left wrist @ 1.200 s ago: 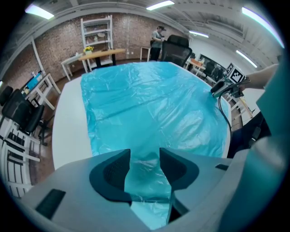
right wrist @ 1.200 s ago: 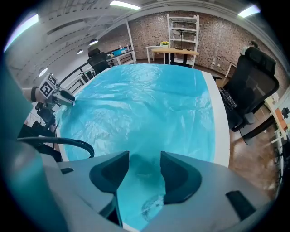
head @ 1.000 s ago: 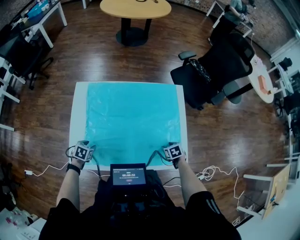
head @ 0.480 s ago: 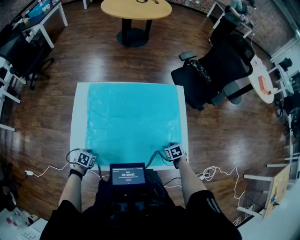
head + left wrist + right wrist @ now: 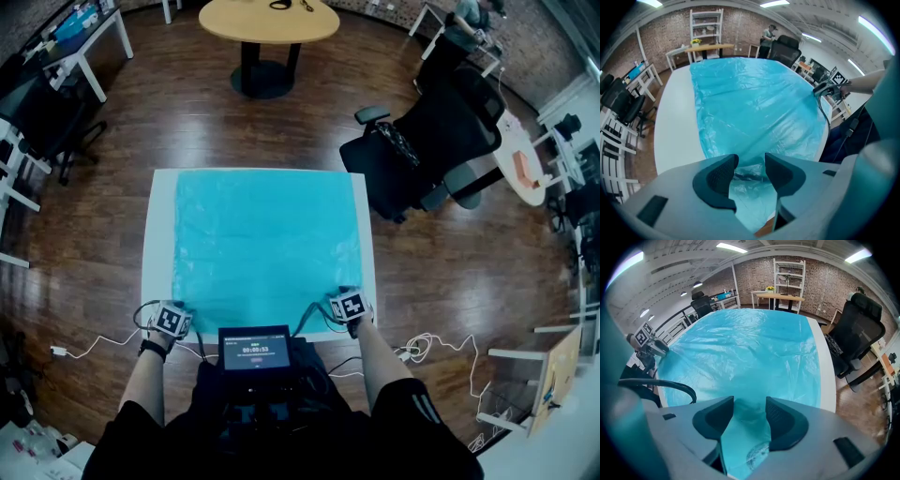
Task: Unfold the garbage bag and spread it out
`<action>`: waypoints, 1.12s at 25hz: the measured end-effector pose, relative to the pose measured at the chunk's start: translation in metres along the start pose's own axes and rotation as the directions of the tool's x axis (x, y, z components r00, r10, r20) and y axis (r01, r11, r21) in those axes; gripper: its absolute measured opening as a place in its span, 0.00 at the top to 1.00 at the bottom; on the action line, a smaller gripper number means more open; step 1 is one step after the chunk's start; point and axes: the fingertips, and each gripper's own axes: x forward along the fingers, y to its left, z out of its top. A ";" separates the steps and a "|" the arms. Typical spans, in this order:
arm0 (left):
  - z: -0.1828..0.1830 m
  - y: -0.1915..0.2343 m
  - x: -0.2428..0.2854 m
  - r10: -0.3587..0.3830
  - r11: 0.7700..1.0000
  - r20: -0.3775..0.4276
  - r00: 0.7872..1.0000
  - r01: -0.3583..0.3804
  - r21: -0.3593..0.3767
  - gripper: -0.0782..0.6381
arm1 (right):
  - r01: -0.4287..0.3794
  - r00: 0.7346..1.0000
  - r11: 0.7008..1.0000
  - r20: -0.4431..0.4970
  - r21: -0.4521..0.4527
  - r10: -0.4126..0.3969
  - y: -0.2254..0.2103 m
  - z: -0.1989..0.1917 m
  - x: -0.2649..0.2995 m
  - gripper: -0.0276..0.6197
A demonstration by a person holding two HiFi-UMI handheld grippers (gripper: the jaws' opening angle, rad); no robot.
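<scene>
Worktop (image 5: pixel 157 234): white, with a bare strip down your left edge and a thinner one on the right.
Garbage bag (image 5: pixel 267 248): cyan, spread flat over most of the worktop.
Your left tongs (image 5: pixel 750 171): wide, bag's near-left corner between them, unpinched.
Your right tongs (image 5: pixel 749 411): wide, over the near-right corner.

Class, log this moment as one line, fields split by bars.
garbage bag spread flat on white table | left claw open over bag's near edge | right claw open over near edge
</scene>
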 end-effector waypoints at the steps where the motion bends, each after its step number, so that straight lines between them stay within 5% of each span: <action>1: 0.000 0.000 0.000 0.001 1.000 0.001 1.000 -0.001 -0.002 0.59 | -0.002 1.000 1.000 0.004 0.009 0.002 -0.003 -0.003 0.002 0.57; 7: 0.001 0.000 -0.002 -0.003 1.000 0.007 1.000 0.003 -0.007 0.59 | -0.044 0.984 0.985 0.179 0.167 0.014 -0.015 0.019 -0.018 0.57; 13: 0.020 0.003 -0.014 0.015 1.000 0.072 0.997 -0.015 0.004 0.59 | -0.055 0.959 0.987 0.282 0.153 0.010 -0.014 0.046 -0.043 0.58; 21: 0.065 -0.018 -0.031 -0.023 0.998 0.185 0.982 0.011 0.064 0.59 | -0.017 0.944 0.996 0.330 0.084 -0.011 0.004 0.064 -0.055 0.91; 28: 0.088 -0.036 -0.035 -0.069 0.991 0.271 0.960 0.034 0.131 0.59 | -0.038 0.929 0.995 0.369 0.089 0.003 0.015 0.078 -0.067 0.92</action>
